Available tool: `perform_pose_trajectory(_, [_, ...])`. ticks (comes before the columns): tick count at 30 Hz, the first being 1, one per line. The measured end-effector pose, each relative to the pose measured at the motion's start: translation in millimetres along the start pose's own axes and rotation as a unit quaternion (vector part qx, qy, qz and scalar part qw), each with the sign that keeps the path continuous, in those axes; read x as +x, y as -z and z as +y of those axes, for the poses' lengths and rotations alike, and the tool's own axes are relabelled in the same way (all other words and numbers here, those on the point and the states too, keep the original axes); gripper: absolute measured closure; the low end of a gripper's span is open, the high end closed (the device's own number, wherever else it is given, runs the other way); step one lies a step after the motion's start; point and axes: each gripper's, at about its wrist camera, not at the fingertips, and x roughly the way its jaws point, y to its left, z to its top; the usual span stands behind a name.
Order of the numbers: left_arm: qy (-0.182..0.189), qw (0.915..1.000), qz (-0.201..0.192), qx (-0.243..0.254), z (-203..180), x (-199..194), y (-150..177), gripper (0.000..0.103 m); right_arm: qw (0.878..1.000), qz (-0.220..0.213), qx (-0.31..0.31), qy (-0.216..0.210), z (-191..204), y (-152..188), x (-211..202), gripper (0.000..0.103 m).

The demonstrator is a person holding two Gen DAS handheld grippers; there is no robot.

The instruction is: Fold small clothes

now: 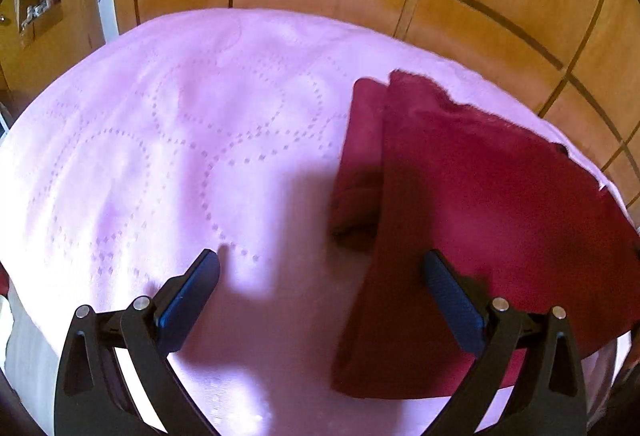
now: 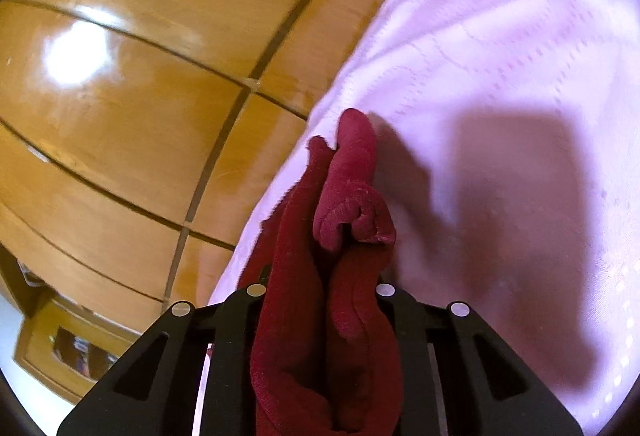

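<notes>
Garment: a dark red cloth (image 1: pixel 472 187) lies partly folded at the right of the left wrist view, on the pink bedspread (image 1: pixel 180 123).
Right gripper (image 2: pixel 324 292): its fingers are clamped on a bunched edge of the same cloth, centre bottom of its view, lifted off the bed.
Left gripper (image 1: pixel 320 300): fingers spread wide and empty, lower frame; the right-hand finger (image 1: pixel 452 300) overlaps the cloth's edge.
Doing it well: probably grip the free edge with the left, draw both hands level so the layers meet, then lay flat.
Risk: a bunched grip may leave creases.
</notes>
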Motion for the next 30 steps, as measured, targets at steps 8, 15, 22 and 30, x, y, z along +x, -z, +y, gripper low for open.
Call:
perform_pose_trajectory(8, [0.01, 0.9999, -0.006, 0.001, 3.1, -0.9, 3.2, 0.002, 0.997, -0.005, -0.071, -0.033, 65.6, 4.5, -11.2, 0.084])
perform_pose_trajectory(15, [0.011, 0.9997, -0.019, -0.014, 17.9, -6.0, 6.7, 0.002, 0.992, 0.013, -0.099, -0.071, 104.6, 20.1, -18.7, 0.084])
perform_pose_trajectory(22, [0.03, 0.9989, -0.024, -0.028, 27.8, -14.2, 8.5, 0.002, 0.983, 0.04, -0.149, -0.104, 148.0, 48.2, -12.6, 0.084])
perform_pose_trajectory(30, [0.042, 0.9973, -0.027, -0.054, 47.4, -18.6, 9.1, 0.002, 0.967, 0.101, -0.199, -0.122, 185.4, 94.1, 20.3, 0.084])
